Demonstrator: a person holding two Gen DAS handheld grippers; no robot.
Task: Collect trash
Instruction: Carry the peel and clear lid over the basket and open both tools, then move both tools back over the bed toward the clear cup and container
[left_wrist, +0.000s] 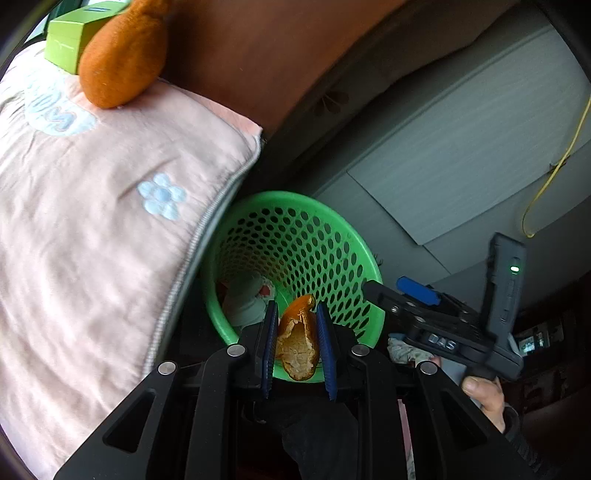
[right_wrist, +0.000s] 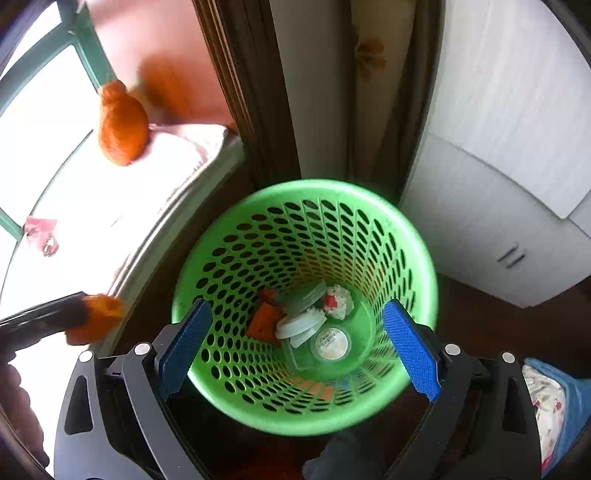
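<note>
My left gripper is shut on an orange peel and holds it above the near rim of a green perforated waste basket. In the right wrist view the same peel shows at the left, beside the basket. My right gripper is open and empty, directly over the basket. Inside lie white plastic lids, a crumpled paper, an orange scrap and a round sealed cup.
A pink quilted cushion lies left of the basket, with an orange plush toy and a green box on it. A grey-white cabinet stands to the right. A pink wrapper lies on the cushion.
</note>
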